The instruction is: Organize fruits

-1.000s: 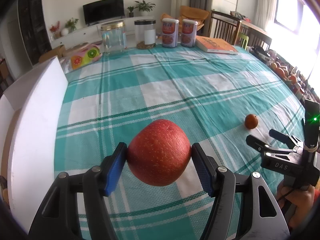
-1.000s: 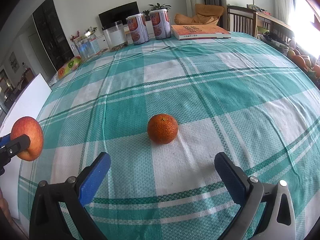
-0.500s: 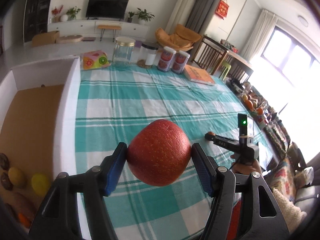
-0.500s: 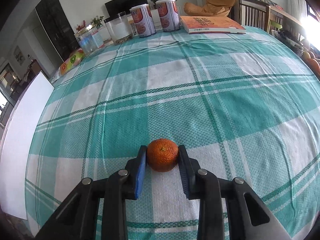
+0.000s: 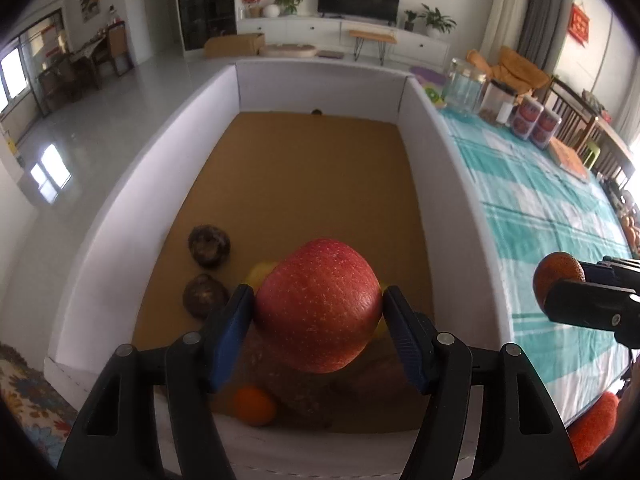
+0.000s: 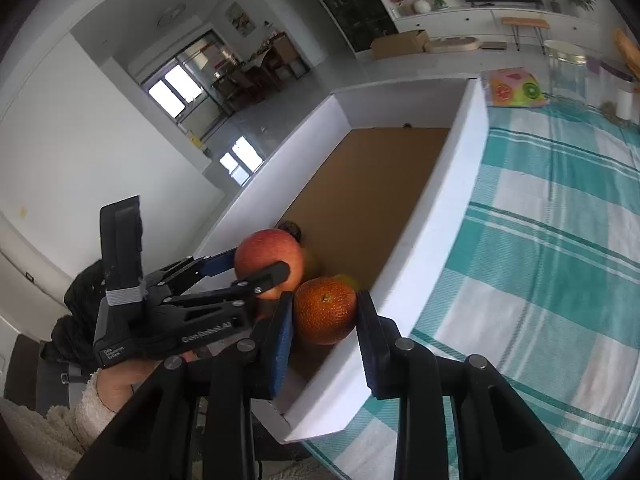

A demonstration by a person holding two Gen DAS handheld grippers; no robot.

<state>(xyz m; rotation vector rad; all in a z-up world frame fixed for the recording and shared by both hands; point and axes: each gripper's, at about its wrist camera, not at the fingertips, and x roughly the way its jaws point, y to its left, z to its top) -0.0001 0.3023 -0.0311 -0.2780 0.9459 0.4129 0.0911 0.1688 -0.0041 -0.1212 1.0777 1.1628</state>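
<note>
My left gripper (image 5: 318,312) is shut on a red apple (image 5: 318,304), held above the near end of a white-walled box with a brown floor (image 5: 312,184). Seen from the right wrist, the same apple (image 6: 268,262) hangs over the box (image 6: 452,216) with the left gripper (image 6: 260,266) clamped on it. My right gripper (image 6: 325,312) is shut on a small orange (image 6: 325,310), just over the box's near right wall. In the left wrist view that orange (image 5: 558,280) shows at the right edge, beyond the wall. Fruit on the box floor lies partly hidden under the apple.
On the box floor lie two dark round fruits (image 5: 209,246), a yellow fruit (image 5: 260,272) and a small orange (image 5: 254,406). The teal checked tablecloth (image 6: 560,240) runs to the right, with jars (image 5: 466,90), tins (image 5: 536,122) and a book (image 5: 570,160) at its far end.
Both grippers swung left from the tablecloth to over the box. The right gripper closed on the small orange and lifted it off the cloth. The left kept hold of the apple.
</note>
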